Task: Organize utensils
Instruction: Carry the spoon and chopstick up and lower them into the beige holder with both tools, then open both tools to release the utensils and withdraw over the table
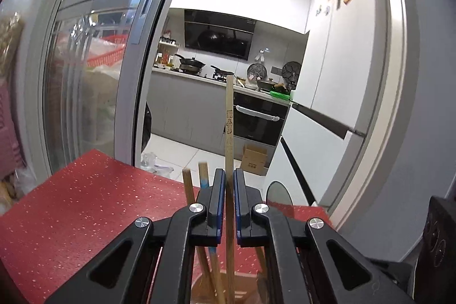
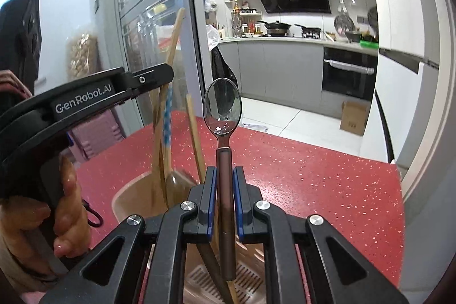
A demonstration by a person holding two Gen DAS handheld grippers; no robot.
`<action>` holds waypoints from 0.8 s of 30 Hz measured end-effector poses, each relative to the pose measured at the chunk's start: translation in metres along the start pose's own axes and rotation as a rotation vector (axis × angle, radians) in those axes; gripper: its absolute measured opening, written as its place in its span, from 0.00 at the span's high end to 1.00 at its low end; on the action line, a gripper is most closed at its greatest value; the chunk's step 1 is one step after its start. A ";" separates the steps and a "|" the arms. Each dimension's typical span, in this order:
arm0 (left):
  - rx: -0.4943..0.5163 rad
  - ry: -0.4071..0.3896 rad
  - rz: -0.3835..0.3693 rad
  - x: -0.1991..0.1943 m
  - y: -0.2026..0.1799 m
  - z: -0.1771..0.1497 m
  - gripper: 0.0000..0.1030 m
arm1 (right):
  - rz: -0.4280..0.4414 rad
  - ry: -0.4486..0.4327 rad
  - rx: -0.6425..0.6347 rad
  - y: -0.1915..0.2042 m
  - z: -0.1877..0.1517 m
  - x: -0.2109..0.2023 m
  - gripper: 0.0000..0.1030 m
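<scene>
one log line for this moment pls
left gripper: shut on engraved wooden chopstick | right gripper: shut on brown-handled metal spoon | both above tan utensil holder on red speckled table

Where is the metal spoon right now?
In the right wrist view the spoon stands upright, centre frame, handle clamped in the right gripper, above the brown utensil holder on the red table.

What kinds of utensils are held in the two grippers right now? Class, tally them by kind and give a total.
Chopsticks: 1, the wooden chopstick in the left gripper
Spoons: 1, the spoon in the right gripper
Total: 2
More sticks stand in the holder, but they overlap too much to count.
</scene>
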State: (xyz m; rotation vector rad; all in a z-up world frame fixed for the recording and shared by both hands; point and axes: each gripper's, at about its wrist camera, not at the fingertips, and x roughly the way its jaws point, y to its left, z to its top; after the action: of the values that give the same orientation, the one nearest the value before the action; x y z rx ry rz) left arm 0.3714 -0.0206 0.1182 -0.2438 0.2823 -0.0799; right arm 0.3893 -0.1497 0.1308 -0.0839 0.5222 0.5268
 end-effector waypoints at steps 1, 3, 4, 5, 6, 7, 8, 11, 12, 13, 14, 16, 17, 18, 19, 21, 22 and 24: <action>0.007 0.001 0.002 -0.002 -0.001 -0.003 0.68 | -0.003 0.000 -0.005 0.000 -0.002 0.000 0.88; 0.019 0.012 0.010 -0.005 -0.001 -0.008 0.68 | -0.005 0.008 -0.008 0.000 -0.006 0.000 0.88; 0.022 0.019 0.013 -0.006 0.000 -0.011 0.68 | -0.007 0.011 -0.008 0.001 -0.007 0.000 0.88; 0.022 0.027 0.015 -0.006 0.001 -0.013 0.68 | -0.009 0.012 -0.011 0.001 -0.008 -0.001 0.88; 0.023 0.035 0.023 -0.007 0.001 -0.015 0.68 | -0.014 0.010 -0.019 0.002 -0.010 -0.002 0.88; 0.023 0.038 0.026 -0.008 0.002 -0.016 0.68 | -0.015 0.010 -0.024 0.003 -0.010 -0.003 0.88; 0.028 0.044 0.032 -0.009 0.002 -0.017 0.68 | -0.017 0.011 -0.030 0.004 -0.010 -0.005 0.88; 0.044 0.062 0.035 -0.013 0.001 -0.021 0.68 | -0.013 0.023 -0.042 0.008 -0.011 -0.007 0.88; 0.046 0.067 0.036 -0.014 0.001 -0.022 0.68 | -0.013 0.027 -0.044 0.008 -0.012 -0.008 0.87; 0.048 0.076 0.036 -0.015 0.001 -0.023 0.68 | -0.017 0.029 -0.047 0.009 -0.012 -0.008 0.87; 0.049 0.084 0.039 -0.017 0.001 -0.024 0.68 | -0.021 0.036 -0.048 0.008 -0.012 -0.008 0.87; 0.049 0.098 0.046 -0.021 0.003 -0.025 0.68 | -0.018 0.045 -0.033 0.007 -0.011 -0.010 0.86; 0.049 0.105 0.050 -0.024 0.004 -0.025 0.68 | -0.015 0.049 -0.022 0.005 -0.009 -0.012 0.85; 0.048 0.112 0.052 -0.026 0.005 -0.025 0.68 | -0.015 0.051 -0.016 0.004 -0.008 -0.013 0.80; 0.045 0.118 0.049 -0.030 0.007 -0.024 0.68 | -0.009 0.052 -0.007 0.003 -0.007 -0.015 0.74; 0.051 0.126 0.050 -0.037 0.007 -0.024 0.68 | -0.009 0.050 0.002 0.003 -0.004 -0.018 0.73; 0.060 0.134 0.054 -0.042 0.007 -0.024 0.68 | -0.013 0.051 0.005 0.003 -0.003 -0.020 0.73; 0.073 0.151 0.051 -0.049 0.008 -0.025 0.68 | -0.020 0.051 0.019 0.003 -0.001 -0.026 0.72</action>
State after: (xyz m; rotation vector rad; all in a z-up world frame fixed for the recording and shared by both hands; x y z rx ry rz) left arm 0.3179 -0.0133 0.1063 -0.1582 0.4353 -0.0579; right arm 0.3684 -0.1585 0.1431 -0.0850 0.5757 0.5011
